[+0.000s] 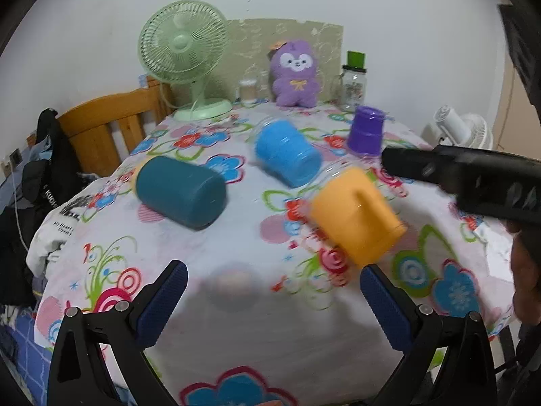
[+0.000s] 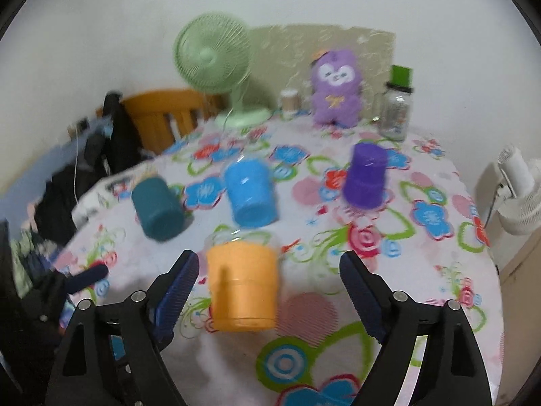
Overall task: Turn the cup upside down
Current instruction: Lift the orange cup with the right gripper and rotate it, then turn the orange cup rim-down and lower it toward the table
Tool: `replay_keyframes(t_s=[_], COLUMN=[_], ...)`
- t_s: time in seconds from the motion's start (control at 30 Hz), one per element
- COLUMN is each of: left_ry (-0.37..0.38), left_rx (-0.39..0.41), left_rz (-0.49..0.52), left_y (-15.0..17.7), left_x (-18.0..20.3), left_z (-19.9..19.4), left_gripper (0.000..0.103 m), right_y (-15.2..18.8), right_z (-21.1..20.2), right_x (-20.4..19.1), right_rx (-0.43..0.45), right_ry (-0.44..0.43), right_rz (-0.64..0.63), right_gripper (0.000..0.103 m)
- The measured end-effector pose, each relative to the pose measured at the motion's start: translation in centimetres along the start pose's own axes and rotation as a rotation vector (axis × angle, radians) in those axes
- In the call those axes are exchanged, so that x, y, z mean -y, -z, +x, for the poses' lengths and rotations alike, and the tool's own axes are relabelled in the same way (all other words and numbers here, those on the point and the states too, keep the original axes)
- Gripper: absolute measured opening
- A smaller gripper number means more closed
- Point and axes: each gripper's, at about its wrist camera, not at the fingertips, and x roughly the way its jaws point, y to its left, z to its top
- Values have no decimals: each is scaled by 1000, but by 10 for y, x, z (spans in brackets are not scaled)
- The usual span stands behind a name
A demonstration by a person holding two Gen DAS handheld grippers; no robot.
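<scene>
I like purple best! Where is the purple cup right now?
The purple cup stands upside down toward the far right of the table, just right of the light blue cup and in front of the glass jar.

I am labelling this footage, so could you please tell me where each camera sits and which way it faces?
Left wrist: sits on the left gripper, facing across the floral table toward the wall; its open jaws and the right gripper's black body show.
Right wrist: sits on the right gripper, aimed at the orange cup; its open jaws show.
Shared: orange cup, blue cup, green fan.
</scene>
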Motion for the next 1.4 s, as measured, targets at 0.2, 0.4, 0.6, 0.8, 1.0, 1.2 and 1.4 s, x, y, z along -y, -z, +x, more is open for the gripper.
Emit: replay_keyframes(t_s=[0.2, 0.4, 0.6, 0.8, 1.0, 1.2, 1.4], left_ry=[69, 60, 6, -5, 28, 32, 46], left_rx=[88, 29, 17, 3, -26, 27, 59], left_rz=[38, 33, 25, 15, -6, 1, -18], left_y=[-16, -24, -23, -20, -15, -21, -30], left_x=[42, 75, 85, 86, 81, 76, 66], left_z=[2, 31, 44, 50, 52, 39, 26], left_gripper=[103, 103, 102, 77, 60, 57, 57], right_y=[6, 23, 38, 44, 42, 41, 38], right_z=[-39, -55, -55, -53, -50, -46, -42], right_x=[56, 94, 113, 125, 129, 124, 112], right_rx=[86, 100, 94, 93, 94, 88, 81], right_ry=[35, 54, 55, 52, 44, 32, 24], right_rz=[120, 198, 221, 253, 264, 246, 221], right_gripper=[92, 93, 93, 93, 93, 92, 93])
